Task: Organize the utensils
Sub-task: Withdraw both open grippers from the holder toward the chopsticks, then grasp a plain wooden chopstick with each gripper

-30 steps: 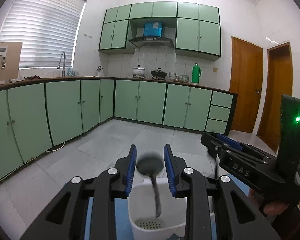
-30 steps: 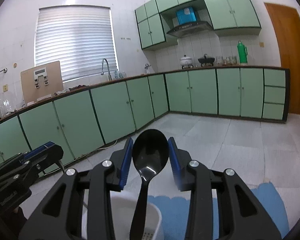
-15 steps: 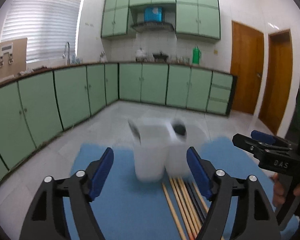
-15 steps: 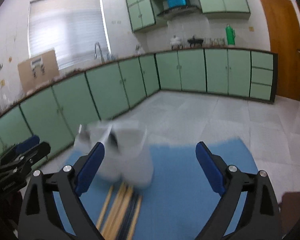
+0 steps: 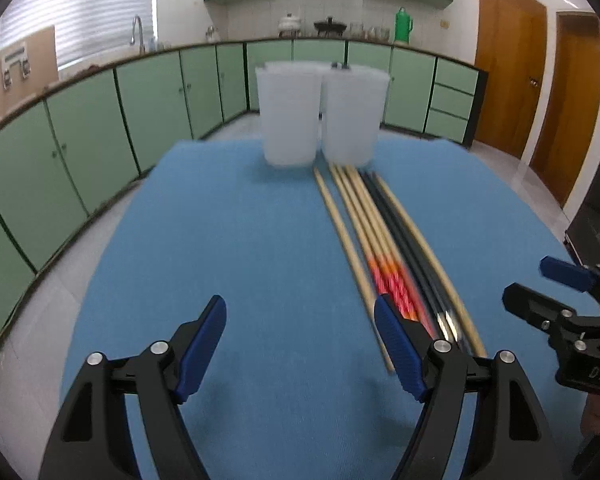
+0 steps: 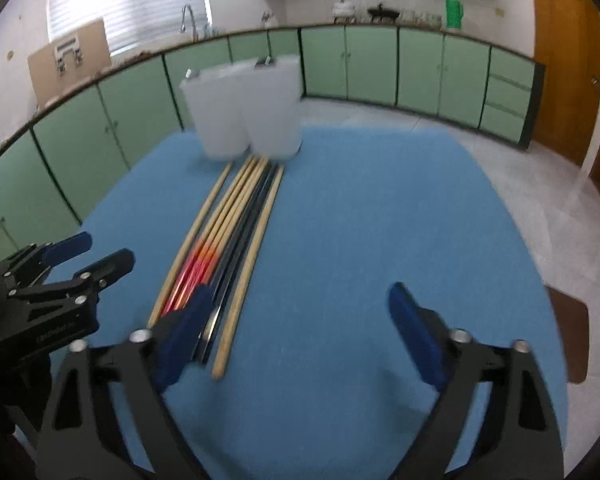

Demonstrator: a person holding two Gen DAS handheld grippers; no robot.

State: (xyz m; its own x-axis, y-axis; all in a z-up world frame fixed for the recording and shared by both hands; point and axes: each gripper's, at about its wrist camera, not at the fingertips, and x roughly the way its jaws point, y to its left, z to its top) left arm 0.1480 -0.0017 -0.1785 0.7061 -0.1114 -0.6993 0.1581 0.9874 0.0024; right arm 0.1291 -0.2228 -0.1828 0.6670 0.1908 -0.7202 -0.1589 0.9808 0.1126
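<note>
Two white plastic utensil holders [image 5: 322,114] stand side by side at the far edge of a blue mat [image 5: 240,240]; they also show in the right wrist view [image 6: 246,110]. A dark tip shows above the right holder's rim. Several chopsticks [image 5: 380,248], wooden, black and red-patterned, lie in a row from the holders toward me, also in the right wrist view [image 6: 228,240]. My left gripper [image 5: 300,354] is open and empty above the near mat, left of the chopstick ends. My right gripper [image 6: 300,340] is open and empty, just right of them.
The mat covers a table with its edges close on all sides. Green kitchen cabinets [image 5: 100,128] run along the far wall and left. Wooden doors [image 5: 508,64] stand at the right. A brown object [image 6: 568,332] shows beyond the mat's right edge.
Both grippers let go of the black spoons into the holders, opened wide and pulled back and down toward the near mat. The chopsticks have come into view.
</note>
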